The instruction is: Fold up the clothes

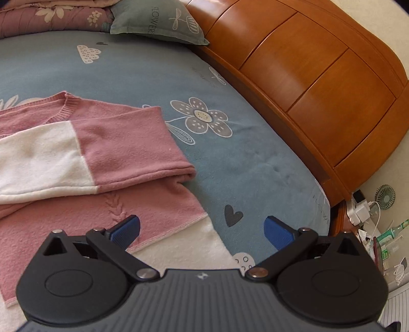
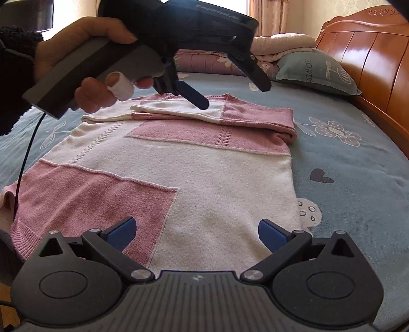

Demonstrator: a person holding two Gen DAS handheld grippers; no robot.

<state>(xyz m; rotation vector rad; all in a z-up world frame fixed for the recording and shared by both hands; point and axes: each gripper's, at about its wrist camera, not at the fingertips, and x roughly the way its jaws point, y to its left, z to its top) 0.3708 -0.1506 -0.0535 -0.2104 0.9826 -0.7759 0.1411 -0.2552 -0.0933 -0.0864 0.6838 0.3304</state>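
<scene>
A pink and white knit sweater (image 2: pixel 194 168) lies flat on the bed, its sleeves folded across the chest near the collar. In the left wrist view the sweater (image 1: pixel 122 143) fills the left side, with the folded sleeve end (image 1: pixel 179 173) doubled over. My left gripper (image 1: pixel 202 231) hovers open above the sweater's right edge with nothing between its fingers. From the right wrist view the left gripper (image 2: pixel 230 94) hangs over the folded sleeves, held by a hand (image 2: pixel 97 76). My right gripper (image 2: pixel 196 233) stands open above the sweater's hem, holding nothing.
The blue patterned bedsheet (image 2: pixel 345 166) stretches right of the sweater. A wooden headboard (image 1: pixel 319 76) runs along the right, with a green pillow (image 1: pixel 158 20) and folded quilts (image 2: pixel 281 40) at the far end. A cluttered nightstand (image 1: pixel 370 229) sits beyond the bed corner.
</scene>
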